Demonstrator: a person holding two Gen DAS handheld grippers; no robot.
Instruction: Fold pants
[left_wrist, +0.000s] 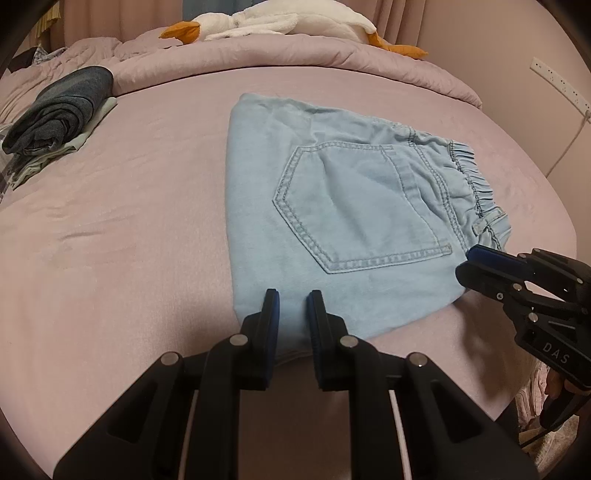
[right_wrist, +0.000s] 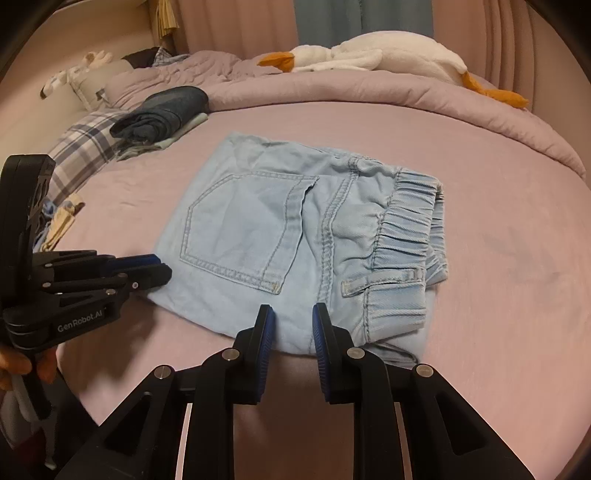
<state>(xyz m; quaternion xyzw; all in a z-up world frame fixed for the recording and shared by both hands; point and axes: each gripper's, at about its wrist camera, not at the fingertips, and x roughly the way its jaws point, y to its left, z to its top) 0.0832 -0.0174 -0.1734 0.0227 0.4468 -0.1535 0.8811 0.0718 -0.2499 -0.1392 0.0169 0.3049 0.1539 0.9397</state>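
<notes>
Light blue denim pants lie folded into a compact rectangle on the pink bed sheet, back pocket up, elastic waistband to the right. They also show in the right wrist view. My left gripper is open and empty, its tips over the near left edge of the pants. My right gripper is open and empty over the near edge by the waistband. Each gripper shows in the other view, the right one and the left one.
A stack of folded dark clothes sits at the far left of the bed. A rolled pink duvet and a white goose plush lie along the back. A plaid pillow lies left. A power strip hangs on the right wall.
</notes>
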